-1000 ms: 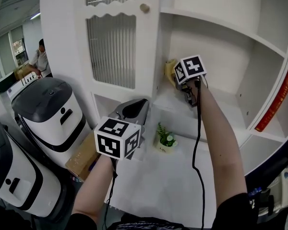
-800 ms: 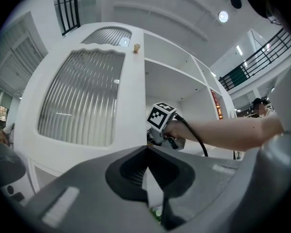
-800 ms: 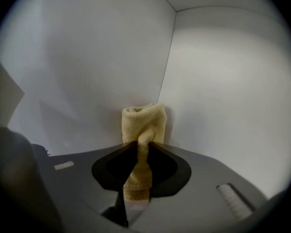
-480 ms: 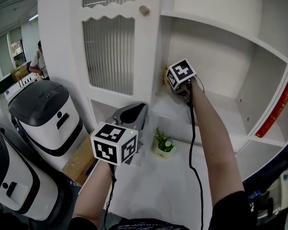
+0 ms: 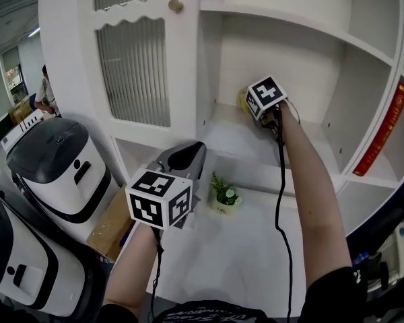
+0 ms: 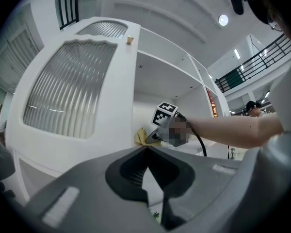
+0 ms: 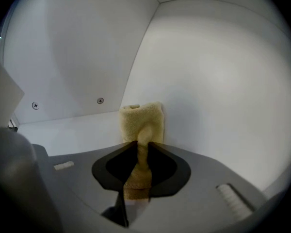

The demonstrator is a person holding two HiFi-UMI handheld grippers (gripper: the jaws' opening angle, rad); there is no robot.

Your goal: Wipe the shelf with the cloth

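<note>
A yellow cloth [image 5: 243,100] [image 7: 141,123] is pressed on the white shelf [image 5: 236,140] against its back wall, a short way right of the back left corner. My right gripper [image 5: 250,108] [image 7: 141,143] is shut on the cloth, which bunches up between the jaws and stands above them. My left gripper [image 5: 187,157] [image 6: 146,148] hangs below and in front of the shelf, jaws shut with nothing in them. In the left gripper view the cloth [image 6: 141,136] shows beside the right gripper's marker cube [image 6: 165,115].
A ribbed-glass cabinet door [image 5: 131,59] stands left of the shelf bay. A small potted plant [image 5: 223,195] sits on the counter below. White-and-black machines [image 5: 60,157] and a cardboard box [image 5: 108,227] are at the left. A red strip [image 5: 384,130] marks the right side panel.
My right gripper pushed the cloth into the back left corner, then slid it a little to the right along the back wall. The left gripper has hardly moved.
</note>
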